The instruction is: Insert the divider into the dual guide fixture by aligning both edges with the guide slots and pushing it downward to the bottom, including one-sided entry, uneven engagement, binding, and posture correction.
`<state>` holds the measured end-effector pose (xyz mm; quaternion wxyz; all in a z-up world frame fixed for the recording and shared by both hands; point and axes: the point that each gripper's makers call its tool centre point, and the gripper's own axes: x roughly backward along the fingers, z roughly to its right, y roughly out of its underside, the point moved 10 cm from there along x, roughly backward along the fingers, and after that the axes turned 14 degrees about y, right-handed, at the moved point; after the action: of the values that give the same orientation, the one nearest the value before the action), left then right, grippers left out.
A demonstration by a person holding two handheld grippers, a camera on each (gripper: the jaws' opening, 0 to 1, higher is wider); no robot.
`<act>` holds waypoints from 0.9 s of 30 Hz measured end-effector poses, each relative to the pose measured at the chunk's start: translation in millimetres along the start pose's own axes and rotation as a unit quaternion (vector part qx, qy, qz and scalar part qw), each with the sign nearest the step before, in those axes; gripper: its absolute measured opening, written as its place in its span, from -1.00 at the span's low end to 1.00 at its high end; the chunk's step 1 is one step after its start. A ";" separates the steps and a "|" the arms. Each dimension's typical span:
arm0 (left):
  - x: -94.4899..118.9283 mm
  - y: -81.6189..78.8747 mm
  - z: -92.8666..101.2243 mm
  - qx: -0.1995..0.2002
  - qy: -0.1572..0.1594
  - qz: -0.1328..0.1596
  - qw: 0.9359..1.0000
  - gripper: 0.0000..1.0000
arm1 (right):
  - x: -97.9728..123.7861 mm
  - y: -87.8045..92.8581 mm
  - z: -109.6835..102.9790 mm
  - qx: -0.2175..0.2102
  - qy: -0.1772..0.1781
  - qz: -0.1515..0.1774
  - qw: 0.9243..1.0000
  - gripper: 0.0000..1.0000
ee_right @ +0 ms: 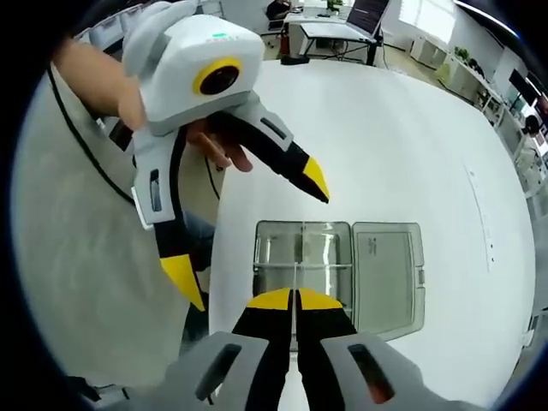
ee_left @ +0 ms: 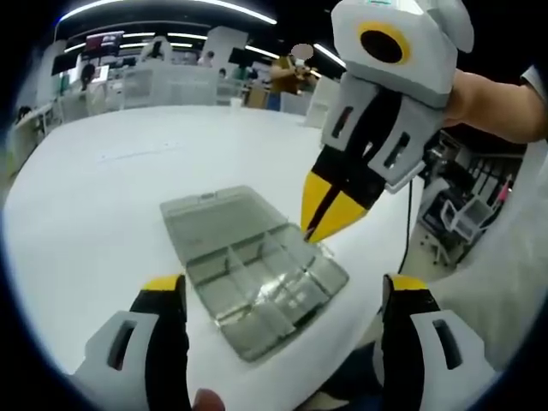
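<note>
right gripper point(ee_right: 295, 300) pinching clear divider point(ee_right: 295, 278) over open box point(ee_left: 248, 270) | left gripper point(ee_left: 282, 295) jaws apart | white table point(ee_left: 94, 197)

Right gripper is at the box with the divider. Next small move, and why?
Probably ease the right gripper straight down a little, keeping it level. Its jaws look shut on the thin clear divider, which stands edge-on over the box and in line with its cross wall. The left gripper hangs open, apart from the box. Whether both edges sit in slots is too fine to tell.

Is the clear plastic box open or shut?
Open: the box shows bare compartments, its lid lying flat beside it.
</note>
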<state>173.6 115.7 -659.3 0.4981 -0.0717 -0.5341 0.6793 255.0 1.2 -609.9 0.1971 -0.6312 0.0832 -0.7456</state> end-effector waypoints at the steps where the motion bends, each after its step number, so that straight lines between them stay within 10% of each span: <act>1: 0.0 0.0 -0.1 0.000 0.000 0.000 1.000 0.86 | -0.6 -0.1 -0.1 0.001 0.000 0.000 1.000 -1.00; 27: -0.4 1.8 -1.2 0.005 0.002 -0.002 1.000 0.85 | -10.3 1.0 0.0 0.000 -0.004 0.000 1.000 -1.00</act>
<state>173.5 116.3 -661.4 0.5007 -0.0693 -0.5299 0.6810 256.5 4.4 -619.6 0.1974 -0.6344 0.0829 -0.7428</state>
